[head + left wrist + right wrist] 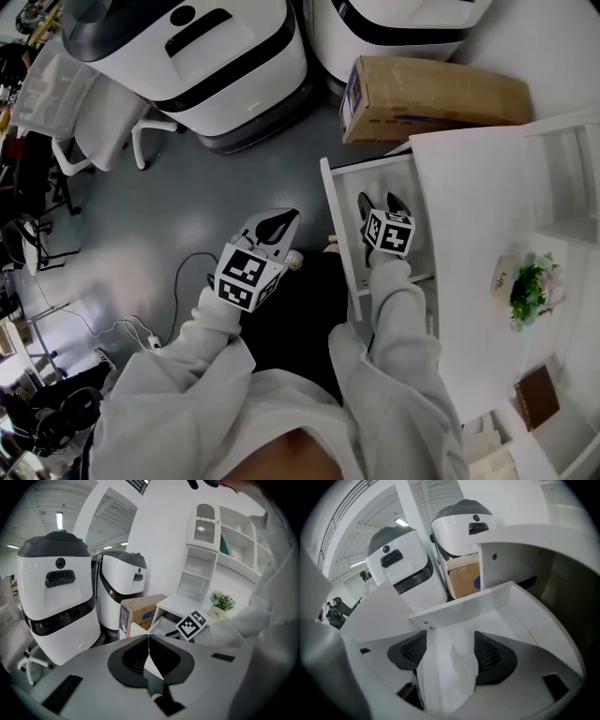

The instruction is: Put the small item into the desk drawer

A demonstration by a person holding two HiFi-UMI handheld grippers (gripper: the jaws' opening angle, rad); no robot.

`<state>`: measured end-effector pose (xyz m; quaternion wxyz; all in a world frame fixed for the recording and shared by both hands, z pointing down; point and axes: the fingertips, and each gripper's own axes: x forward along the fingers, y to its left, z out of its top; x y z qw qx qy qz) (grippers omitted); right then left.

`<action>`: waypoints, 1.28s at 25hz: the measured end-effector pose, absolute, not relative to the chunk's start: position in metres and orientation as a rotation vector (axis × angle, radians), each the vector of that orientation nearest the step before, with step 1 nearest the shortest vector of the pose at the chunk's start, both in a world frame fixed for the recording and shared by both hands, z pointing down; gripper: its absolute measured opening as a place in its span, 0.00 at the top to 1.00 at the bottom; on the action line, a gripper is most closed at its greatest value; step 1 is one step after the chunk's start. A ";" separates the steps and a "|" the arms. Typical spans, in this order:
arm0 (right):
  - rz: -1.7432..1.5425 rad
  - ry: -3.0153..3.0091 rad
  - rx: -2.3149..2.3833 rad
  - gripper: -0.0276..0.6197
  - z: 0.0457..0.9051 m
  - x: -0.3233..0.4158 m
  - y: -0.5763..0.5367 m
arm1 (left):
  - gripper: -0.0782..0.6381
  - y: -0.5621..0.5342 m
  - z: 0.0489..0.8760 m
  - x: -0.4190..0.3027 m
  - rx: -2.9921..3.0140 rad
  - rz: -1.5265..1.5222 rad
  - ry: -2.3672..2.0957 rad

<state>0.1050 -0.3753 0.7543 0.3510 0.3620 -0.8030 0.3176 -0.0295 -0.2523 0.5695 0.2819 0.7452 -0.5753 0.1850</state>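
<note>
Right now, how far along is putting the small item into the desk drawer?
Looks nearly done. The drawer is pulled open, and a small white item appears to lie in it, between the wide-open jaws of the right hand-held gripper, apparently released. The left hand-held gripper is shut and empty. Left: draw the right one clear; perhaps close the drawer.

The left gripper [149, 641] is pointing slightly downward, its black fingers [132, 657] pressing together at the tips. Beyond them, two white-and-black machines [54, 597] are standing side by side, and a cardboard box [140, 613] is sitting between them and the white worktop [180, 604]. The right gripper's marker cube [192, 624] is hovering over the open drawer [161, 626]. A potted plant [220, 604] is standing on the worktop.
</note>
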 end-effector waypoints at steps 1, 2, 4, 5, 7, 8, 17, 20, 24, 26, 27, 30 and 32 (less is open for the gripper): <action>0.823 -2.083 0.942 0.46 0.750 0.105 -0.374 | 0.87 -0.253 0.567 -0.030 2.006 0.491 -1.538; 0.818 -2.086 0.946 0.46 0.746 0.106 -0.372 | 0.87 -0.253 0.565 -0.030 2.017 0.487 -1.535; 0.804 -2.087 0.959 0.46 0.738 0.108 -0.369 | 0.87 -0.253 0.559 -0.030 2.042 0.478 -1.529; 0.799 -2.086 0.967 0.46 0.734 0.111 -0.367 | 0.87 -0.253 0.556 -0.030 2.055 0.473 -1.526; 0.795 -2.083 0.983 0.46 0.726 0.114 -0.362 | 0.87 -0.253 0.550 -0.031 2.078 0.465 -1.520; 0.792 -2.083 0.992 0.46 0.721 0.116 -0.360 | 0.87 -0.253 0.547 -0.031 2.089 0.459 -1.517; 0.754 -2.072 1.097 0.46 0.677 0.136 -0.338 | 0.87 -0.249 0.519 -0.033 2.190 0.391 -1.469; 0.736 -2.076 1.122 0.46 0.660 0.142 -0.328 | 0.87 -0.247 0.510 -0.032 2.227 0.373 -1.448; 0.708 -2.084 1.161 0.46 0.635 0.149 -0.314 | 0.87 -0.245 0.498 -0.027 2.283 0.349 -1.411; 0.694 -2.084 1.196 0.47 0.623 0.154 -0.309 | 0.87 -0.245 0.492 -0.024 2.310 0.336 -1.393; 0.679 -2.084 1.216 0.48 0.617 0.158 -0.306 | 0.87 -0.245 0.489 -0.022 2.323 0.329 -1.384; 0.636 -2.092 1.280 0.55 0.594 0.167 -0.297 | 0.87 -0.244 0.479 -0.016 2.361 0.311 -1.354; 0.628 -2.106 1.323 0.58 0.577 0.173 -0.291 | 0.87 -0.242 0.474 -0.012 2.386 0.304 -1.333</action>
